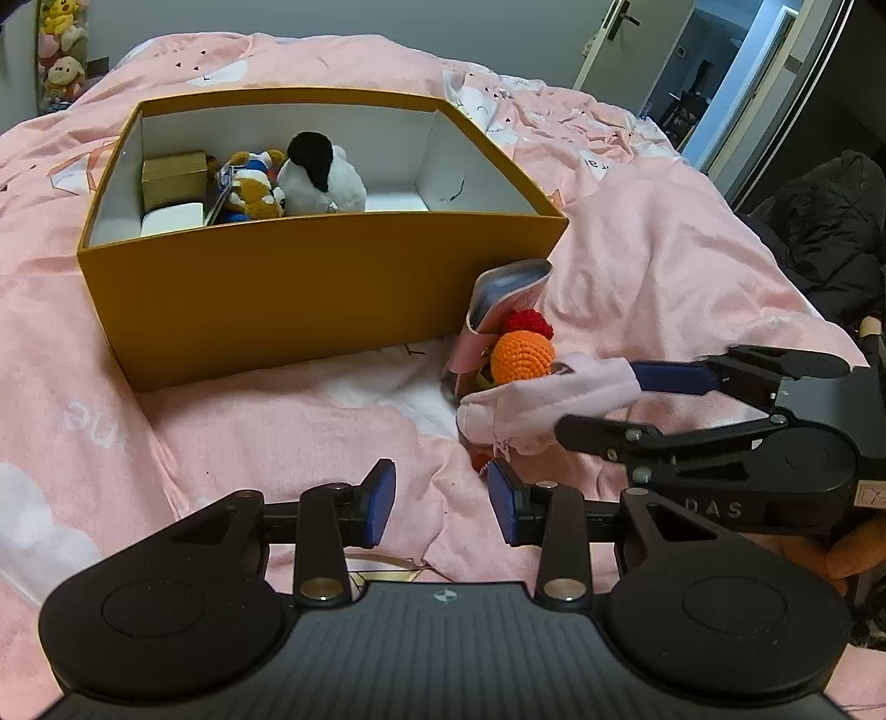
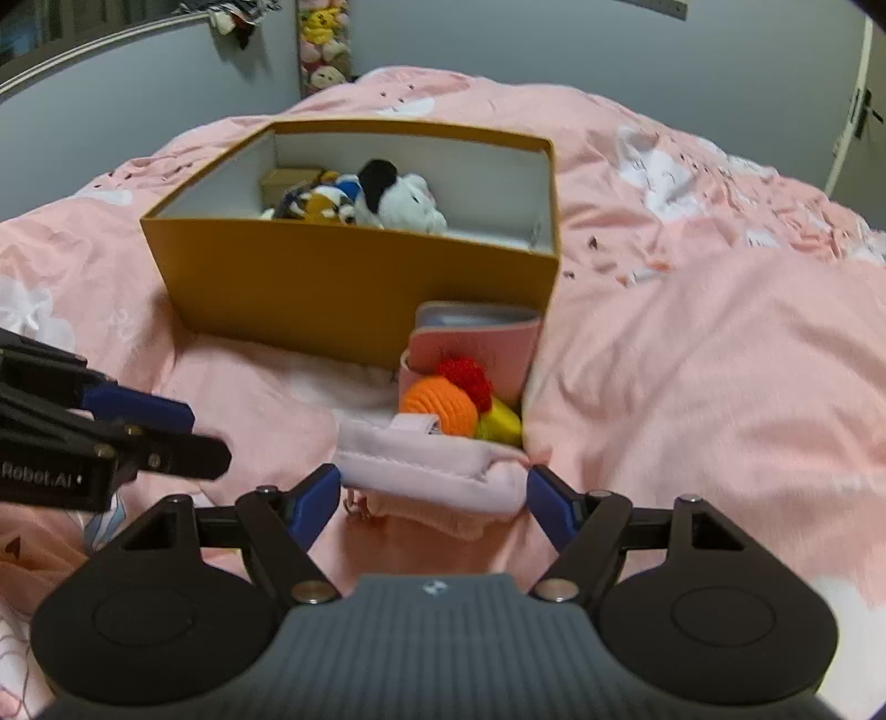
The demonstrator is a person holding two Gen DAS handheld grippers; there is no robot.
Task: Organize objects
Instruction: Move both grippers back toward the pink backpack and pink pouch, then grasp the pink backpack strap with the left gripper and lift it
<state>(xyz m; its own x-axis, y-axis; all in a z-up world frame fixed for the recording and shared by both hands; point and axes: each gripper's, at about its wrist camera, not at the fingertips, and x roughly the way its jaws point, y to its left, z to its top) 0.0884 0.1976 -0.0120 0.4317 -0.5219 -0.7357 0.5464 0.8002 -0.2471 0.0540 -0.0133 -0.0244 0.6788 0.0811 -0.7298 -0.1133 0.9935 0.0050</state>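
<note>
Pink pouch in R grip, mustard box behind.

R gripper (image 2: 433, 498): jaws about half open, blue pads on both ends of pale pink fabric pouch (image 2: 429, 471); looks gripped, pouch sagging between. L gripper (image 1: 442, 501): jaws part open, nothing between, hovering over duvet nr pouch. Pouch: soft, stitched edge, small tab on top; just in front of orange crochet ball (image 2: 440, 407), w/ red (image 2: 468, 376) and yellow (image 2: 501, 423) crochet pieces beside, pink booklet (image 2: 476, 338) leaning on box. Open mustard box (image 1: 310, 293): white inside, holds black-and-white plush (image 1: 321, 177), brown plush (image 1: 252, 194), small gold box (image 1: 174, 177). Surface: rumpled pink duvet (image 1: 664, 249) on bed. Room: grey walls, plush toys hung in corner (image 2: 324, 44), door ajar far R in left view.
</note>
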